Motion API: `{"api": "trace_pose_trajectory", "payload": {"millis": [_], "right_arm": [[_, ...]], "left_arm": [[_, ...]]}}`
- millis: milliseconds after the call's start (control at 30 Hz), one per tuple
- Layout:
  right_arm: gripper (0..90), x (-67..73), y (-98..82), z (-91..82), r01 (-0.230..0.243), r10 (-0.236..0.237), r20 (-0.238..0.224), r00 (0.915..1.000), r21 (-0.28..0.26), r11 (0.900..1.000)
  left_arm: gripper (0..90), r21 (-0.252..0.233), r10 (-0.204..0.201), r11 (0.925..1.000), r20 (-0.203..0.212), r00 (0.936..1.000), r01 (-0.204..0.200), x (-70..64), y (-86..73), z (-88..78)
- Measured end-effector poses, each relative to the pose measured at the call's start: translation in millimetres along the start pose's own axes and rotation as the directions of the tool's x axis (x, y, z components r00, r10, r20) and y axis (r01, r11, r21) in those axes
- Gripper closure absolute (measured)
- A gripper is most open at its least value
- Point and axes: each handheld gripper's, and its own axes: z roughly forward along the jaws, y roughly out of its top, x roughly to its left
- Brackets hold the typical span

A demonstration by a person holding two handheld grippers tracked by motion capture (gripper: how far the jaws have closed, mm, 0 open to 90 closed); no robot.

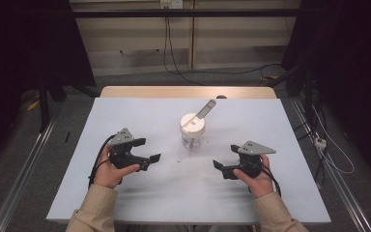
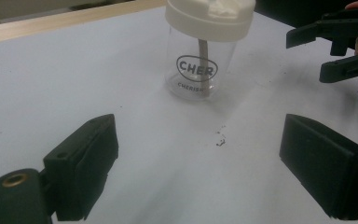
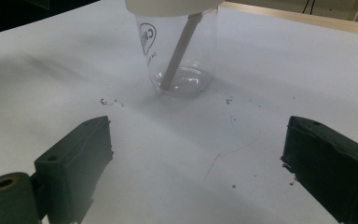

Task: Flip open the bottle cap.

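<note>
**Two open tools flank a lidded jar at mid-desk**

In the high view a clear plastic jar [image 1: 192, 130] with a white lid [image 1: 192, 123] stands upright at the centre of the frame, on the pale blue desk [image 1: 140, 193]. A flat pale stick [image 1: 205, 109] pokes out through the lid, tilting toward the upper right.

The left tool [image 1: 148, 151] sits at lower left of the jar and the right tool [image 1: 226, 158] at lower right, each well apart from it and each pointing inward toward it. Both tools have their jaws spread wide with nothing between them.

In the left gripper view the jar [image 2: 200, 56] stands at top centre, its side printed "CHER", with dark crumbs [image 2: 221, 139] on the desk below it.
</note>
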Motion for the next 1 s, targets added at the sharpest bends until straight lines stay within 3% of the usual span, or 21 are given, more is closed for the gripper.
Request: {"api": "trace_pose_trajectory", "payload": {"millis": [600, 767, 1000], "right_arm": [[8.4, -3.8, -14.3, -21.2, -0.008, 0.008, 0.006, 0.9999, 0.013, 1.000], [8.3, -3.6, -16.9, -27.7, -0.008, 0.008, 0.006, 1.0000, 0.010, 1.000], [8.5, -5.3, -21.7, -35.5, -0.001, 0.001, 0.002, 1.0000, 0.016, 1.000]], "left_arm": [[9.5, 0.006, 0.002, 1.0000, -0.018, 0.9998, -0.001, 3.9, -22.6, -17.5], [9.4, 0.010, 0.014, 0.9999, -0.035, 0.9993, -0.013, 2.8, -26.4, -22.1], [7.9, 0.014, -0.001, 0.9999, -0.056, 0.9984, 0.001, 4.3, -31.6, -29.9]]}}
